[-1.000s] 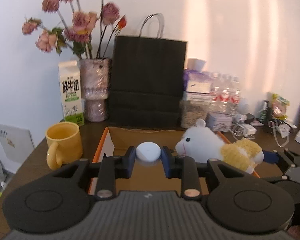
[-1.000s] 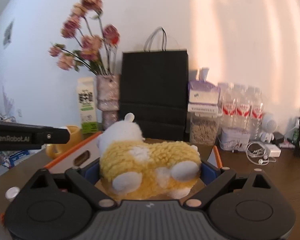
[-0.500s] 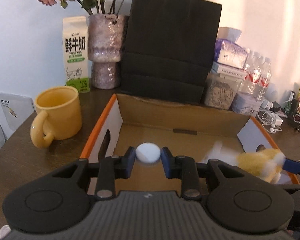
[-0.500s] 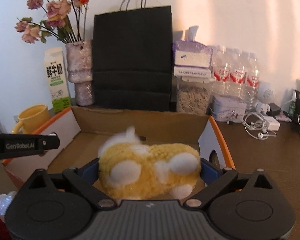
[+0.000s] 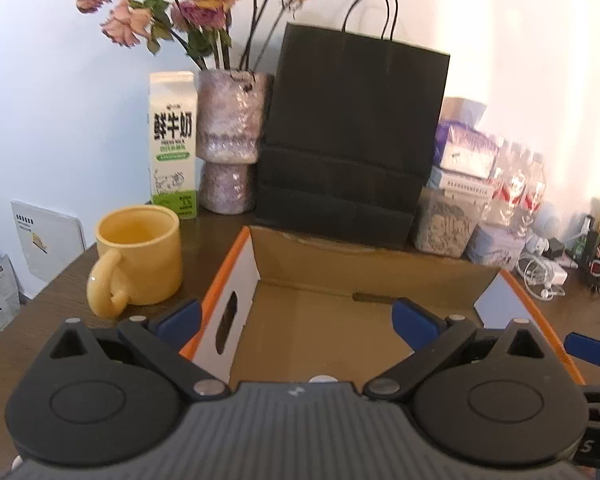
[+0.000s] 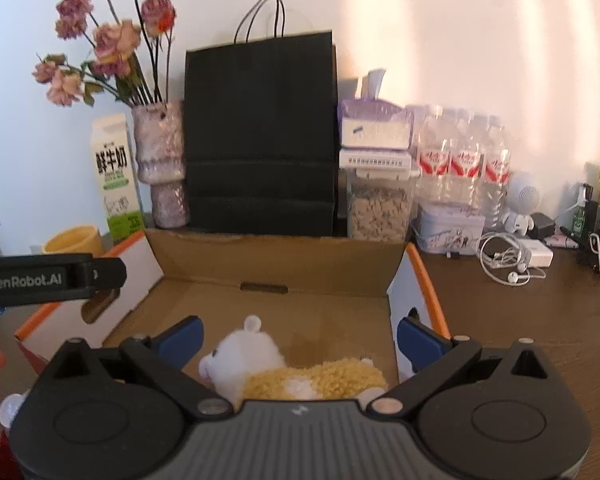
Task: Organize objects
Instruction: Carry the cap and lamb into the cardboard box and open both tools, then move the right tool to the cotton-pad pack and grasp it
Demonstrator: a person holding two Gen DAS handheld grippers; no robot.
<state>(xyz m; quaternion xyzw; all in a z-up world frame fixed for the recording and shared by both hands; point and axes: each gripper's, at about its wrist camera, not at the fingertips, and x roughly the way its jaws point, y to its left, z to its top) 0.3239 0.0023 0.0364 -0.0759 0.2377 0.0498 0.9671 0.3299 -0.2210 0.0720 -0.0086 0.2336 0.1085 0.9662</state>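
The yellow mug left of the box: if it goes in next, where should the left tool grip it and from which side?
Grip the yellow mug across its round body, coming from the front at rim height. It stands upright on the table, apart from the cardboard box. Its handle points toward the camera's left, so turn the left tool to straddle the wall beside it; open jaws look wide enough, though that's a judgement.

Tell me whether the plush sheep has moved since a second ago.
Yes. The plush sheep was clamped between the right gripper's fingers, level with the cardboard box's rim; now it lies lower on the box floor, free of the opening fingers.
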